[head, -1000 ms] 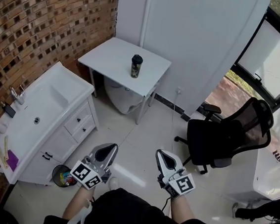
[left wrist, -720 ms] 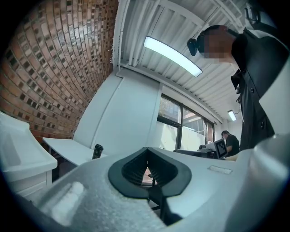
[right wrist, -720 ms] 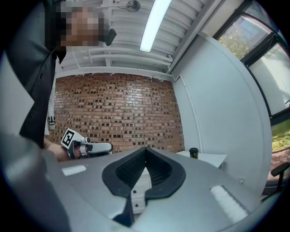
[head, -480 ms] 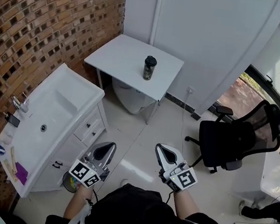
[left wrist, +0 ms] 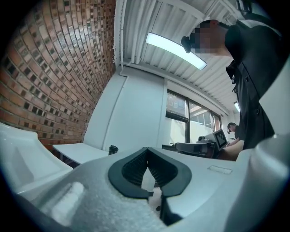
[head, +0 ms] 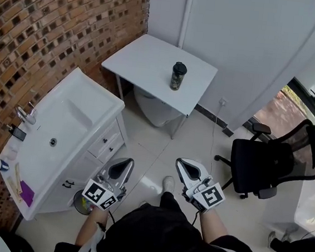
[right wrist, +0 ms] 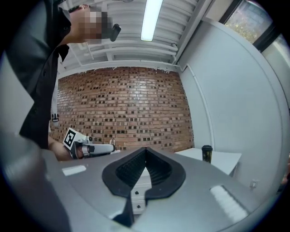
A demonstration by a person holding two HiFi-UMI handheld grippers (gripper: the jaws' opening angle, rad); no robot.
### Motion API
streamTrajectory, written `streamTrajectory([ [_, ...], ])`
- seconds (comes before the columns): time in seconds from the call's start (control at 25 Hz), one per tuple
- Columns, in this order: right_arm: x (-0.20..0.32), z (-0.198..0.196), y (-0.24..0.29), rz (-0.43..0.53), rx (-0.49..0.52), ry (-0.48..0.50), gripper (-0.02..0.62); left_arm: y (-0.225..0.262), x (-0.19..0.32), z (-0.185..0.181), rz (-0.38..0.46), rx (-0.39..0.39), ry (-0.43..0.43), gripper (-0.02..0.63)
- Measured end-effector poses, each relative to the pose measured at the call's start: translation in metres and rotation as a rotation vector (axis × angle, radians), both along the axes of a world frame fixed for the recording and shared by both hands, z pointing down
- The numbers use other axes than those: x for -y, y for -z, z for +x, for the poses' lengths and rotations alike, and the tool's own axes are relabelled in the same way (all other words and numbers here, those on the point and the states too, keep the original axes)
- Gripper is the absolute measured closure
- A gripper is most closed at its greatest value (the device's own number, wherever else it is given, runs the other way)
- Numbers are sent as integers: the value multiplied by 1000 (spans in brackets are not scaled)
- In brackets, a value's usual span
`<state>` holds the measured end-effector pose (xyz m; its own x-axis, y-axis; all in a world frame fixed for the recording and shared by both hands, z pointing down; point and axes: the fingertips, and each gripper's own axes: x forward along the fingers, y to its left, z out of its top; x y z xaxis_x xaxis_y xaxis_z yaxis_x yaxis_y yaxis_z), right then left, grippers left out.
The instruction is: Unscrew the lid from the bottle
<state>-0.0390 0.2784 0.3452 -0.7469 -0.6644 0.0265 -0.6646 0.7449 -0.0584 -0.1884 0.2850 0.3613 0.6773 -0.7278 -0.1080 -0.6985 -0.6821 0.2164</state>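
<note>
A dark bottle with a black lid stands upright on the small white table against the far wall. It also shows small and far off in the left gripper view as the bottle and in the right gripper view as the bottle. My left gripper and right gripper are held low in front of the person's body, far short of the table. Both are shut and hold nothing.
A white washbasin cabinet with a tap stands along the brick wall at left. A small bin sits by its corner. A black office chair stands at right. Pale tiled floor lies between me and the table.
The view has moved toward the table: the bottle, table and basin have drifted right and slightly down. Both grippers stay shut in the same place before the body.
</note>
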Motion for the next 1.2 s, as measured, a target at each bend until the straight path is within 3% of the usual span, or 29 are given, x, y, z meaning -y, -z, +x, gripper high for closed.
streamTrajectory([
  [0.32, 69, 6, -13, -15, 36, 122, 591, -7, 45, 14, -15, 36, 105, 604],
  [0.56, 129, 34, -7, 10, 31, 177, 591, 3, 105, 49, -2, 30, 159, 604],
  [0.84, 186, 104, -15, -8, 101, 137, 591, 6, 162, 100, -2, 33, 192, 604],
  [1.2, 219, 145, -32, -45, 112, 118, 591, -2, 196, 137, -18, 51, 176, 604],
])
